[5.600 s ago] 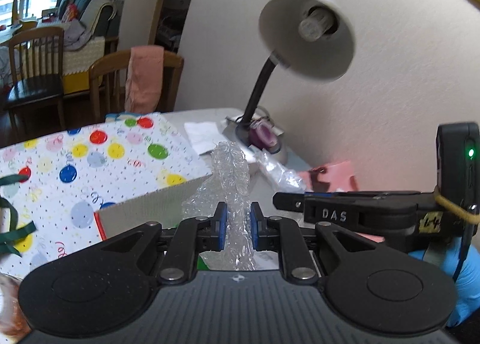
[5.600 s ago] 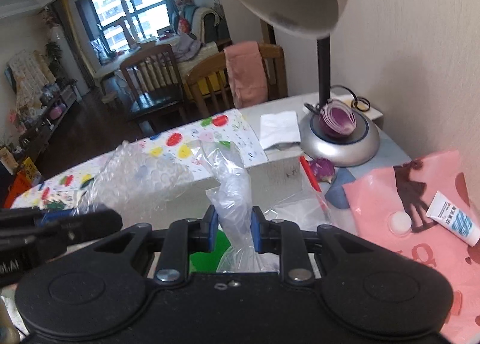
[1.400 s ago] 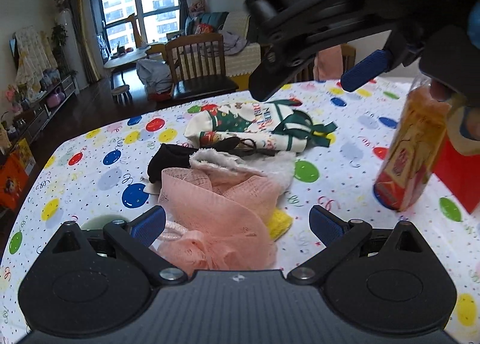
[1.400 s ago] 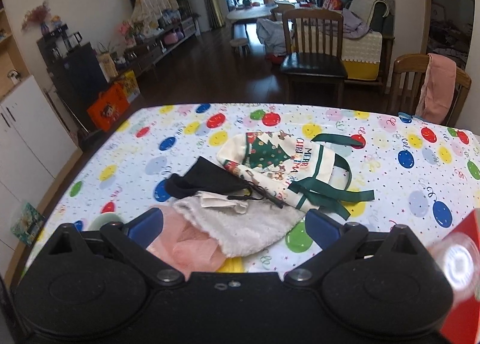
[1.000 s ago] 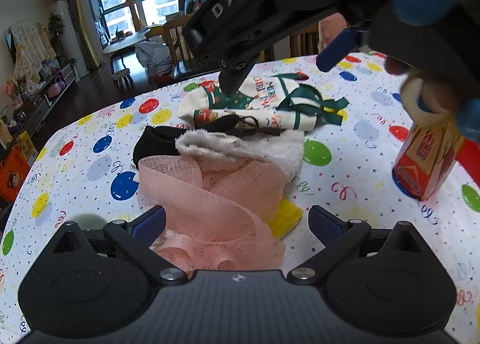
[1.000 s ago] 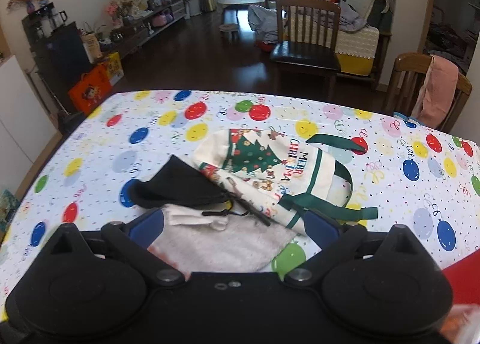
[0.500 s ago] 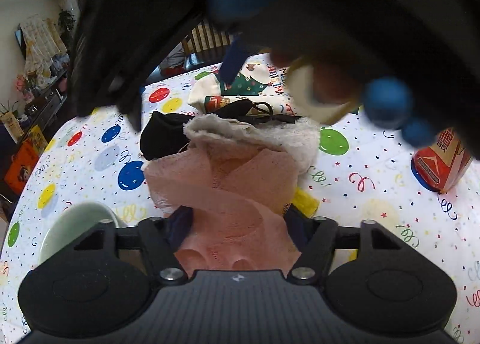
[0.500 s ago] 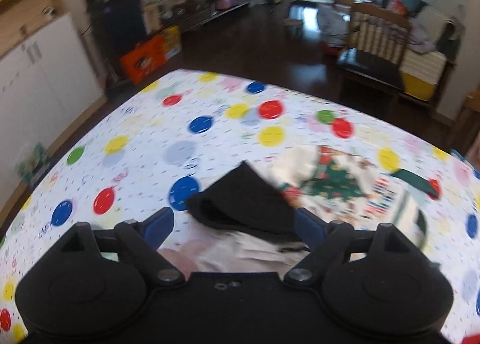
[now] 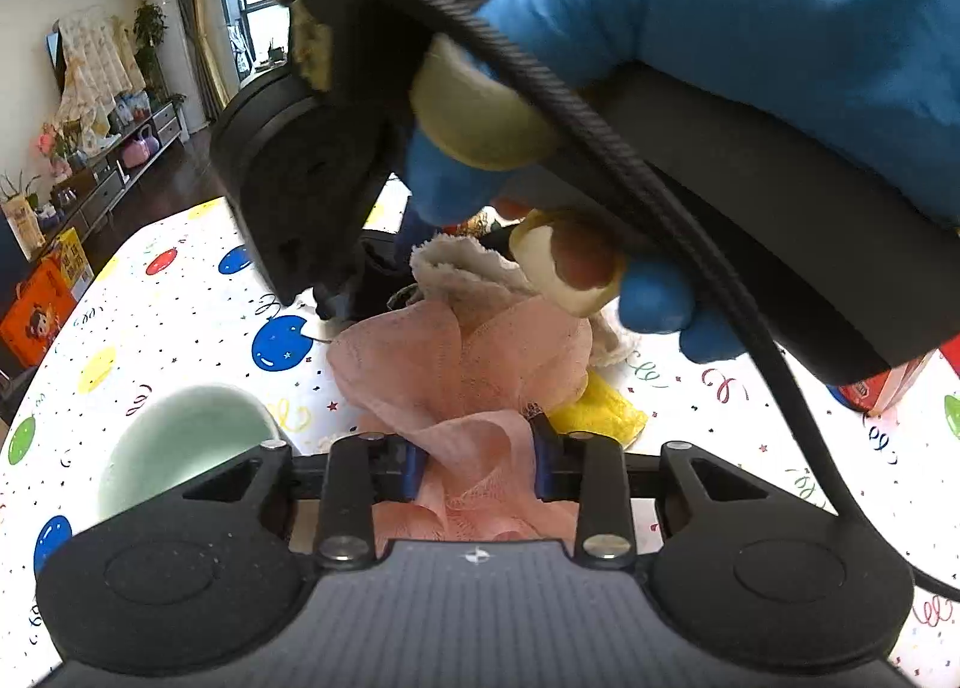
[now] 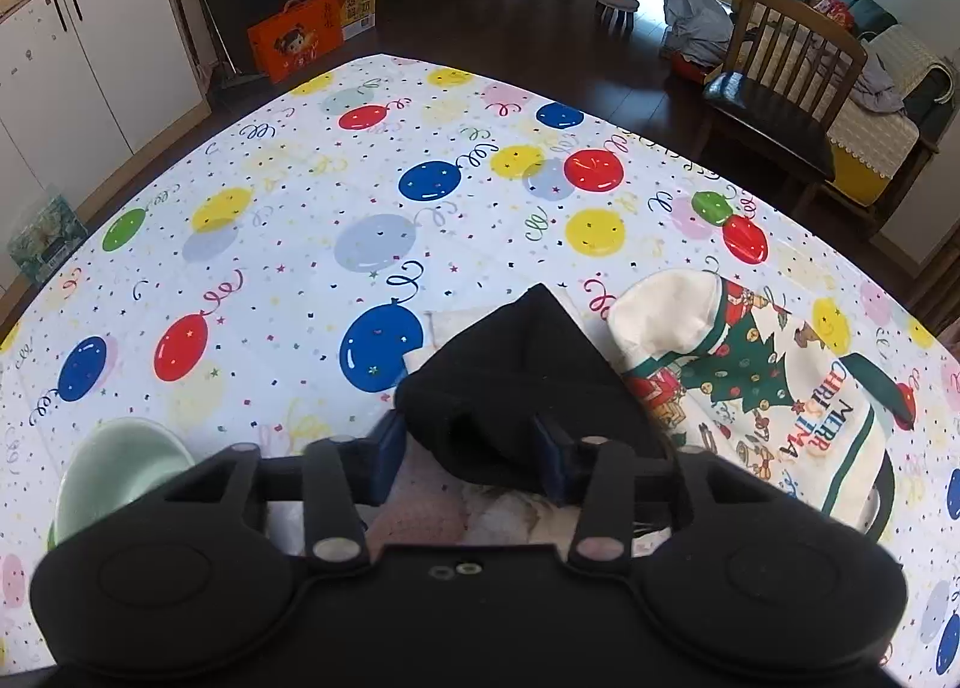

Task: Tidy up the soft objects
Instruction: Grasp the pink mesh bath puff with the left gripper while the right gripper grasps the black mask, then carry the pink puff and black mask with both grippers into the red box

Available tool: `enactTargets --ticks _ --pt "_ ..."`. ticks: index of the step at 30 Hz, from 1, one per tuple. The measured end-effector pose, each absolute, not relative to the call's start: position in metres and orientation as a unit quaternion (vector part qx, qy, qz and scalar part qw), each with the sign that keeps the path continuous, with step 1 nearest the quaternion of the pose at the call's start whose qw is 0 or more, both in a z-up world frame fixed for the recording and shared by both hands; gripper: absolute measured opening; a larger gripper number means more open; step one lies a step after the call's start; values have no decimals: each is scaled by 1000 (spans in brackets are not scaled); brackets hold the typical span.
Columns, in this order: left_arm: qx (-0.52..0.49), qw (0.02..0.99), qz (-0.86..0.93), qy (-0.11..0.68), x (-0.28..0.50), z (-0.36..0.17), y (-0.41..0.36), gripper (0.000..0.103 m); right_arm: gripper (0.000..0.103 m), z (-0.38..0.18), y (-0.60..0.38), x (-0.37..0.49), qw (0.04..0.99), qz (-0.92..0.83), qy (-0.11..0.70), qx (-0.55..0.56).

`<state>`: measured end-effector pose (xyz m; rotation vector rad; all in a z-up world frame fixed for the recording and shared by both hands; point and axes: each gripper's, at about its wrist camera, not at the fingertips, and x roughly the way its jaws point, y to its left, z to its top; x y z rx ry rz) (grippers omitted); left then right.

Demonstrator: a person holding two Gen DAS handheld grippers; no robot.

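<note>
A: Left gripper [image 9: 474, 463] just been closing — now pinching the pink mesh pouf [image 9: 462, 364] at the pile's near edge on the table [image 10: 288, 244].

B: Right gripper [image 10: 468, 448] likewise, squeezing the black cloth [image 10: 516, 370] — lifting slowly, watching for snagging.

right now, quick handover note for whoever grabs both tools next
Left tool: jaws have just been closing, now pinching the pink mesh bath pouf.
Right tool: jaws have just been closing around the black knit cloth; a firm grip is not clear.
Both lie in one pile with a white fluffy towel and yellow cloth; the Christmas-print bag is beside it.
Done: nothing visibly sorted.
Left: lift, separate, place each.
</note>
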<state>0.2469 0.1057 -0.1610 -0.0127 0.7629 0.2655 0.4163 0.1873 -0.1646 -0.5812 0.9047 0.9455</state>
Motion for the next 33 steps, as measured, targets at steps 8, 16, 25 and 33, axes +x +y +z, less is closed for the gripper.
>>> enactTargets --ticks 8,16,25,33 --pt "-25 924 118 362 239 -152 108 20 4 -133 169 406 788 425 379 -232" --pt "-45 926 105 360 224 -139 114 15 4 -85 115 393 811 432 363 -153" --pt "-91 924 82 363 201 -110 113 15 3 -49 28 365 827 421 363 -75" --pt "-103 925 50 362 182 -80 102 15 3 -28 -45 331 839 414 354 -19"
